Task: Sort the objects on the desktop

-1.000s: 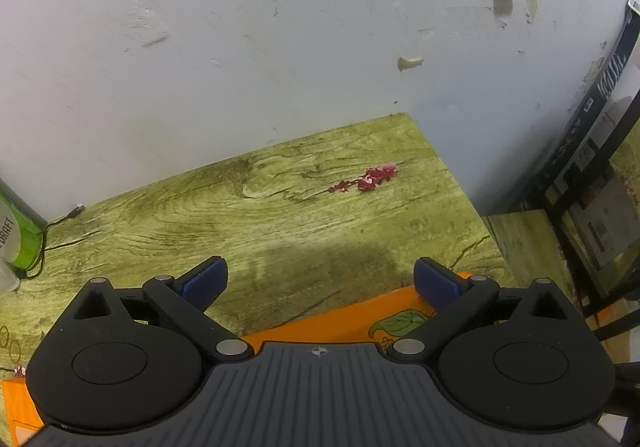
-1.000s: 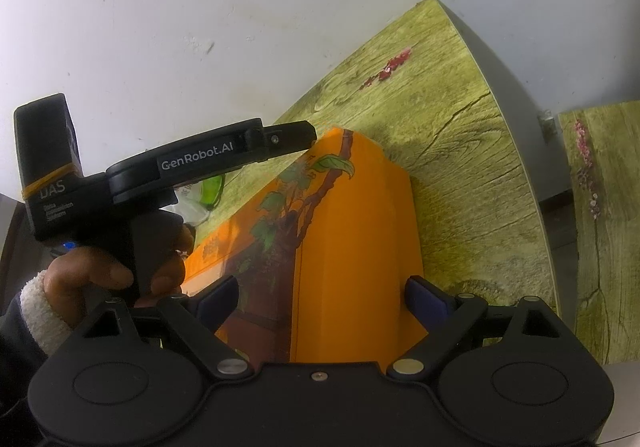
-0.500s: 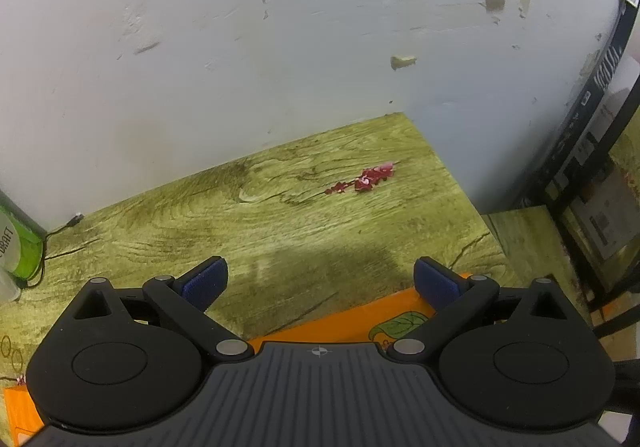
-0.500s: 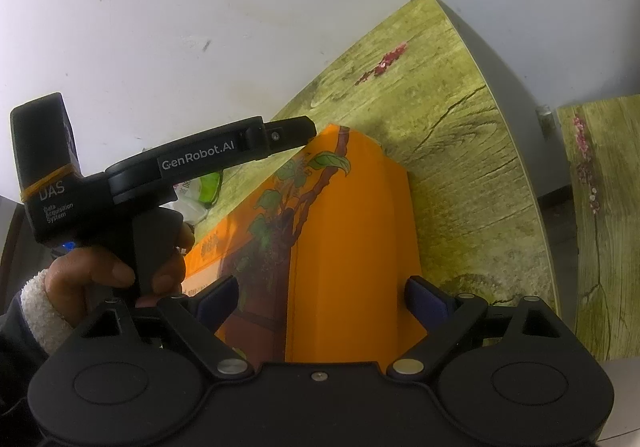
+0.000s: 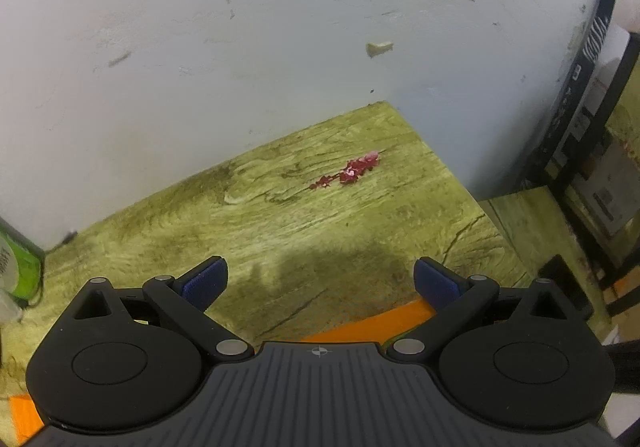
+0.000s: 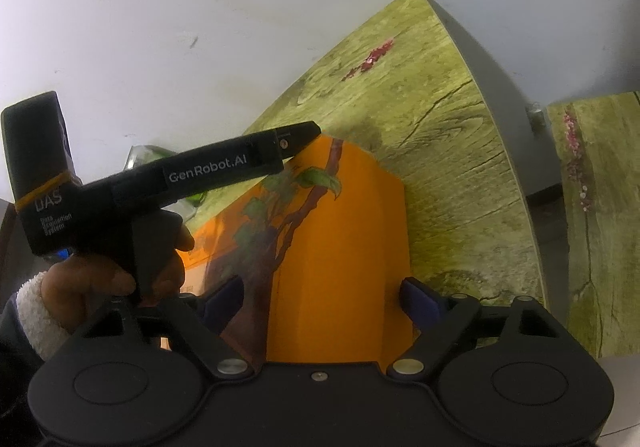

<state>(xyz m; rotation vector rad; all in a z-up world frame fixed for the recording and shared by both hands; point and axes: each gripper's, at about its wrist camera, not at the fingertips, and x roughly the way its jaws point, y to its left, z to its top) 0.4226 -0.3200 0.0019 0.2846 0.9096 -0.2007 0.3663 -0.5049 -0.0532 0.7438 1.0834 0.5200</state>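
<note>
Orange box [image 6: 340, 267] on bench [image 6: 440, 151], between right gripper [image 6: 322, 299] jaws, just been closing, pads not yet pressing. Left gripper [image 5: 320, 279] jaws apart, empty. I judge box light, stiff cardboard; grip side walls.

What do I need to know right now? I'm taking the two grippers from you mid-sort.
Left gripper: open, empty, held over the far end of the orange box.
Right gripper: astride the box's near end; its jaws have just been closing and the pads look to be at the box's sides, but a firm grip is not confirmed.
Things: the box lies on the table; a green bottle stands at the left by the wall.
Done: nothing visibly sorted yet.
Left: secure the box, move it, then the rest. Its destination is not in view.
</note>
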